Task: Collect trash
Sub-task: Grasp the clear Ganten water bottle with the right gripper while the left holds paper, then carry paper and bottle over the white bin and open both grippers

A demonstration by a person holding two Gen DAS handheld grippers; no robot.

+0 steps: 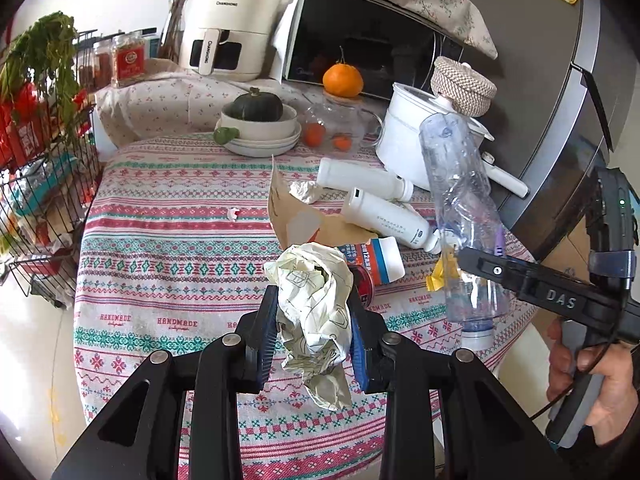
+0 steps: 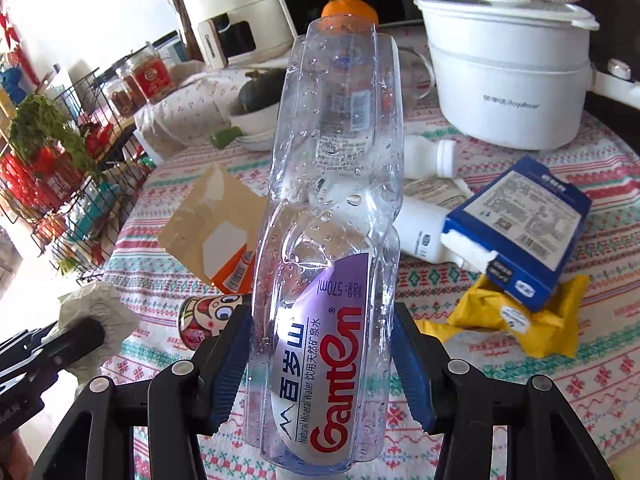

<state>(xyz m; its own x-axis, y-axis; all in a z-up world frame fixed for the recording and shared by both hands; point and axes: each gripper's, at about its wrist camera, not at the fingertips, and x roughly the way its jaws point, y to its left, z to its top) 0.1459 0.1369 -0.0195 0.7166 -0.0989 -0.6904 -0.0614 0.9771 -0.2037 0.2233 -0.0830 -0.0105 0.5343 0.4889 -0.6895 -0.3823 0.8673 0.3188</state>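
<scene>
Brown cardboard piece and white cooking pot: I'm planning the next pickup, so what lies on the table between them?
Two white bottles lying on their sides and a crumpled tissue, seen in the left wrist view between the cardboard and the pot.

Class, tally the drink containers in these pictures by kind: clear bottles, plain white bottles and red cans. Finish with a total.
Clear bottle: 1
Plain white bottles: 2
Red can: 1
Total: 4

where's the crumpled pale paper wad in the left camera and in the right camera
Left wrist: crumpled pale paper wad sits centre, clamped in the left gripper.
Right wrist: same wad at the lower left edge.
Shared landmark: the white lidded cooking pot at the table's far side.
</scene>
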